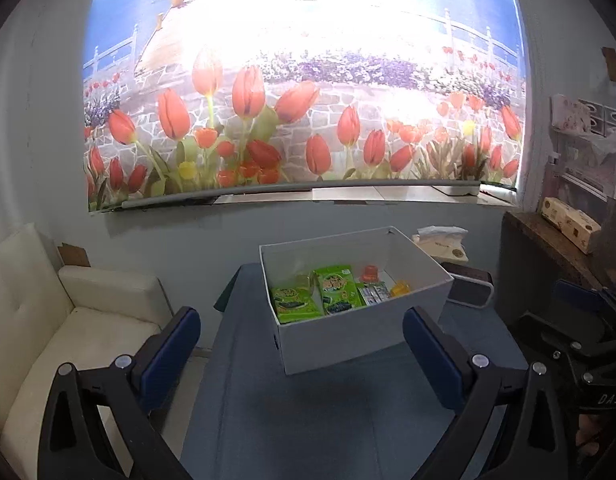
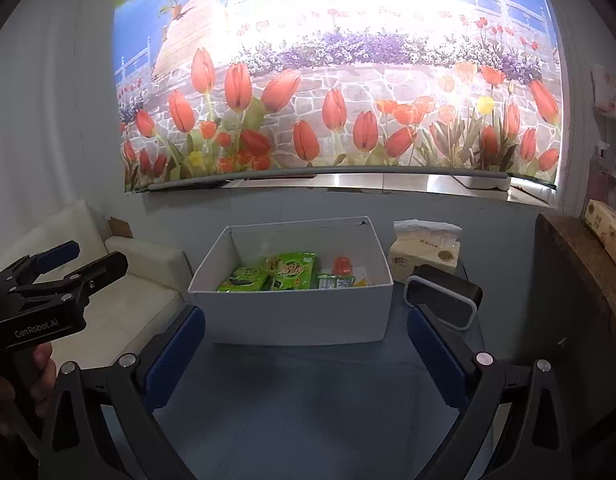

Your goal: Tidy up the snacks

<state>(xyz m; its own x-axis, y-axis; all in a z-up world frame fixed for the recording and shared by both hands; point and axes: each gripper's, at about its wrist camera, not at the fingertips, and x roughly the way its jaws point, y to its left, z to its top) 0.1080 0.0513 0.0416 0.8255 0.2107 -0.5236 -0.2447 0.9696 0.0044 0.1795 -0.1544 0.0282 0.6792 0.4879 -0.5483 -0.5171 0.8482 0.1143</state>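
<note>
One tissue pack (image 2: 426, 250) beside white box (image 2: 300, 312)

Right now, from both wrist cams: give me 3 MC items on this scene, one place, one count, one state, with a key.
1. Where are the snacks?
A. in the white box
B. on the sofa
C. on the tissue pack

2. How many green packs lie in the box?
A. none
B. two
C. five

3. How do the grippers stand?
A. both shut on snacks
B. left holds a pack
C. both open and empty

Key:
1 A, the packs and the orange jelly cup show inside the box walls.
2 B, two green packs sit side by side in both views.
3 C, the left gripper and right gripper each show fingers spread with nothing between them.
</note>
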